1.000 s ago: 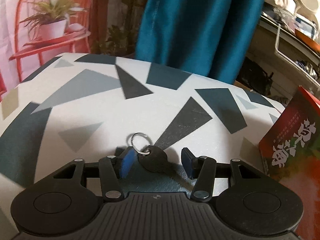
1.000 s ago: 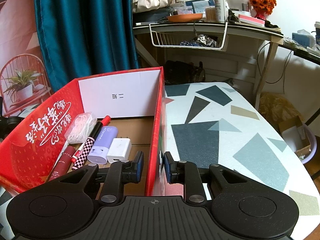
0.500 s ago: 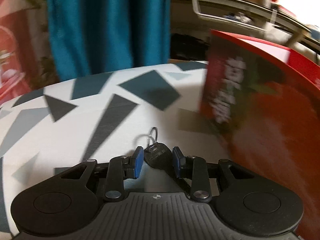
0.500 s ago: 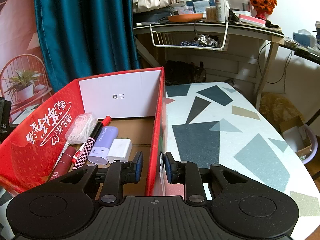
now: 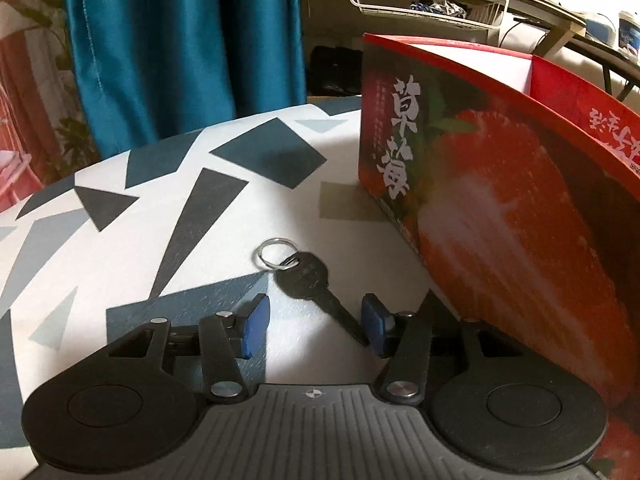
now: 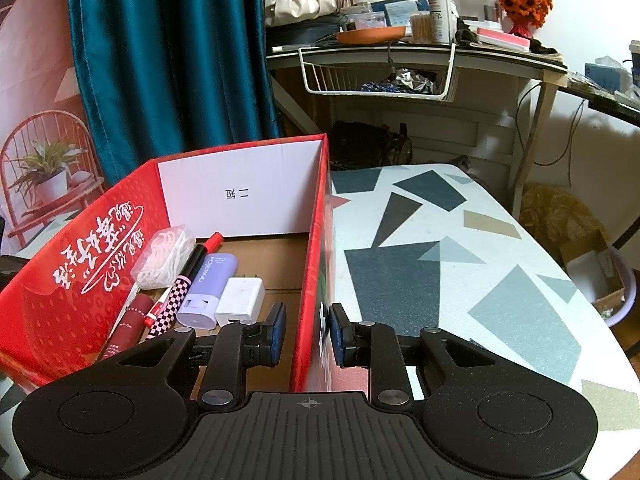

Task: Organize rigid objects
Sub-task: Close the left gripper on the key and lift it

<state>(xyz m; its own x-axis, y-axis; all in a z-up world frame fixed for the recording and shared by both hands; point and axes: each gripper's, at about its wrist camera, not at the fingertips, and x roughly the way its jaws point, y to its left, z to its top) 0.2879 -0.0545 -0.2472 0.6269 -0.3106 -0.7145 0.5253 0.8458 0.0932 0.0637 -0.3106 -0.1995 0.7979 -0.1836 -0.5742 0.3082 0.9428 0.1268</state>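
Note:
A black key [image 5: 306, 280] on a metal ring [image 5: 276, 253] lies flat on the patterned table [image 5: 168, 240], just left of the red strawberry box [image 5: 500, 208]. My left gripper [image 5: 314, 330] hovers low over it and its jaws are opening; the key's blade lies between the blue pads [image 5: 254, 330] without being pressed. In the right wrist view my right gripper [image 6: 307, 334] is shut on the right wall [image 6: 314, 240] of the red box, one pad on each side. Inside lie a white charger [image 6: 240, 300], a lilac device [image 6: 208, 288], markers and a bag of white pieces [image 6: 164, 256].
A teal curtain [image 5: 180, 40] hangs behind the table. A cluttered desk with a white wire basket [image 6: 380, 76] stands at the back right. Patterned tabletop [image 6: 460, 272] stretches right of the box, with a basin and cardboard on the floor beyond [image 6: 608, 280].
My left gripper closed on the key, swung right toward the red box, then spread its jaws; the key now lies loose on the table beside the box. The right gripper has not moved.

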